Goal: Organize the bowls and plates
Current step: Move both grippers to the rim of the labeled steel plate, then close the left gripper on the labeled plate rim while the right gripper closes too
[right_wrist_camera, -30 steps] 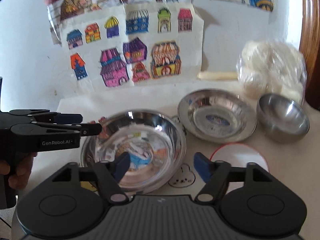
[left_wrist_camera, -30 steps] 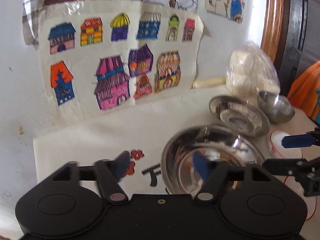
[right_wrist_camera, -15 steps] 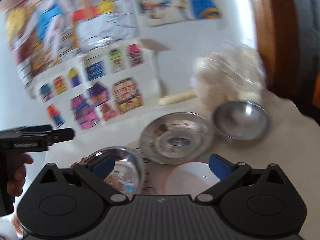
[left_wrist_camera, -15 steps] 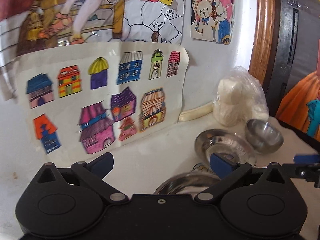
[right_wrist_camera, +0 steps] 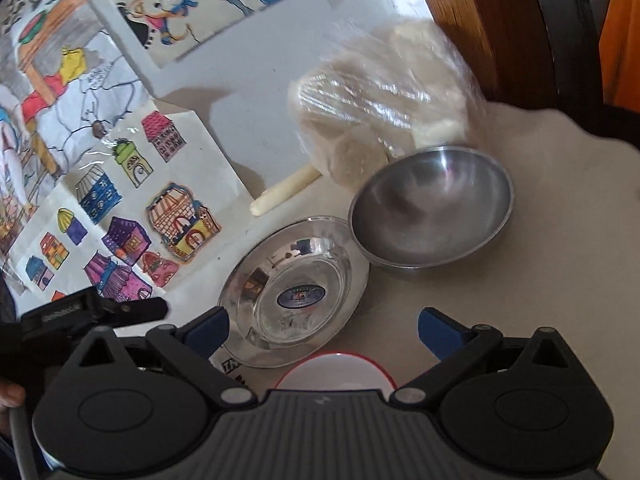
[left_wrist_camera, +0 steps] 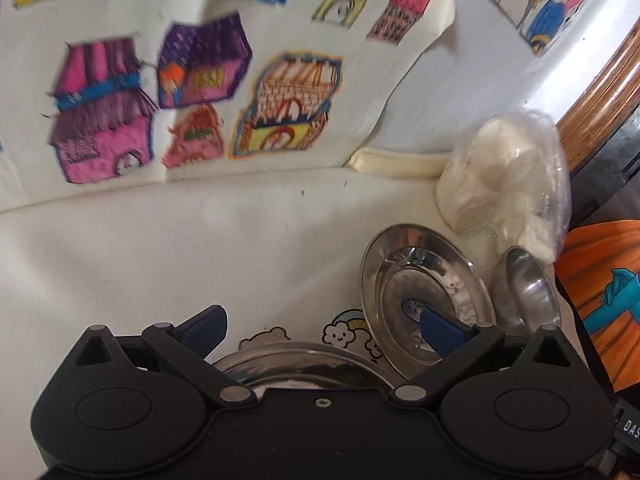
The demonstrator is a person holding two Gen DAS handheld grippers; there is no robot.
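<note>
Approach step: both grippers empty, nothing grasped yet.
My right gripper (right_wrist_camera: 323,330) hangs spread above the white plate (right_wrist_camera: 336,370); left gripper (left_wrist_camera: 323,330) spread over the large bowl (left_wrist_camera: 304,364). Beyond: steel plate (right_wrist_camera: 294,292), then small bowl (right_wrist_camera: 430,216). Next, I judge, closing on a rim.

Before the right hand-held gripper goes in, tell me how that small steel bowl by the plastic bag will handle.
The small steel bowl looks thin-walled, so probably light and stiff. Its smooth, shiny metal may slip between the fingers. With a rounded underside, it would likely rock or slide if nudged toward the steel plate beside it.
</note>
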